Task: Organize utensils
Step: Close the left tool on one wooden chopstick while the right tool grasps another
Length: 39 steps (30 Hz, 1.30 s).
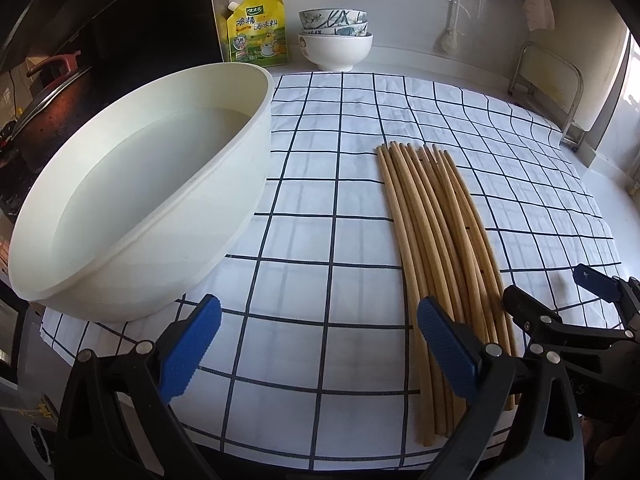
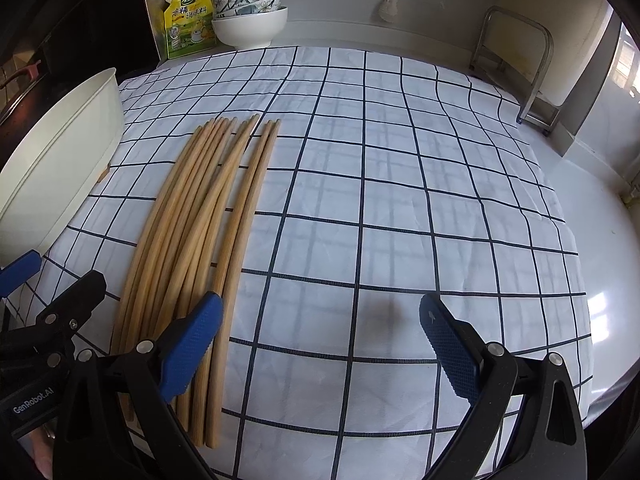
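left gripper [image 1: 320,336] jaws spread, empty | right gripper [image 2: 320,336] jaws spread, empty | wooden chopsticks [image 2: 208,232] bundled on checked cloth [image 2: 400,200] beside white basin [image 1: 160,208] | risk: round sticks roll apart, pinch catches cloth

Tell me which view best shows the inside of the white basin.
The left wrist view: the white basin fills its left side, open top toward the camera, interior and rim visible. The right wrist view catches only part of its outer wall and rim at the left edge.
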Motion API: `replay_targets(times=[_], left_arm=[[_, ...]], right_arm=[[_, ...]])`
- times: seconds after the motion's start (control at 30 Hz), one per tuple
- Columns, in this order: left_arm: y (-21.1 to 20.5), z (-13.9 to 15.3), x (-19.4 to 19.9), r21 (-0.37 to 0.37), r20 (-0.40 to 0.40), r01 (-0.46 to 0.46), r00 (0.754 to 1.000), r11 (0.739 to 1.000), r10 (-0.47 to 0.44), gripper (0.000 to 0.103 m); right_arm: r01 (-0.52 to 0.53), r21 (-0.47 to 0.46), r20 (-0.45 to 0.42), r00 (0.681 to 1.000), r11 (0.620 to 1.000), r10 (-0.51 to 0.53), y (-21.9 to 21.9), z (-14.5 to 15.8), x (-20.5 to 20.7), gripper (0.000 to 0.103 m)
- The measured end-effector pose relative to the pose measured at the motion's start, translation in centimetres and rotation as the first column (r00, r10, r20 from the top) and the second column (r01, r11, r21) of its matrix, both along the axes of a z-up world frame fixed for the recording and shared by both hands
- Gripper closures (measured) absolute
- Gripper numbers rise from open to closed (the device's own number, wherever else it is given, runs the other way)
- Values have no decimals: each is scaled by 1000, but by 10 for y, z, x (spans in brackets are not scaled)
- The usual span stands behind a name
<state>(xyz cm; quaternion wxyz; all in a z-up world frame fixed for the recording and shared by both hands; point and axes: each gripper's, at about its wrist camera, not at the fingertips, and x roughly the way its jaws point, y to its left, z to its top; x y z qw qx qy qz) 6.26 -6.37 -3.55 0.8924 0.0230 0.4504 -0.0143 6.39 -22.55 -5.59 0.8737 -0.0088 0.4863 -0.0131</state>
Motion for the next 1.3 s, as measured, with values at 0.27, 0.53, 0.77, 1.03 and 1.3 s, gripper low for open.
replay_targets(times=[0.27, 0.53, 0.77, 1.03, 1.3], left_arm=[[0, 1, -1, 12, 5, 0, 1000, 1000, 0, 6], [9, 3, -1, 17, 12, -24, 1000, 1000, 24, 6], [8, -2, 0, 21, -3, -24, 1000, 999, 24, 6], [-3, -7, 6, 24, -23, -5, 1000, 1000, 6, 6], [-13, -13, 10, 42, -43, 15, 999, 999, -14, 6]], right_arm=[[-1, 0, 2, 1000, 1000, 1, -2, 0, 0, 9], [-18, -11, -13, 1000, 1000, 17, 3, -3, 0, 9], [3, -23, -6, 1000, 1000, -4, -6, -5, -2, 9], [25, -4, 8, 1000, 1000, -25, -24, -6, -6, 9], [29, 14, 14, 999, 999, -29, -28, -7, -7, 9]])
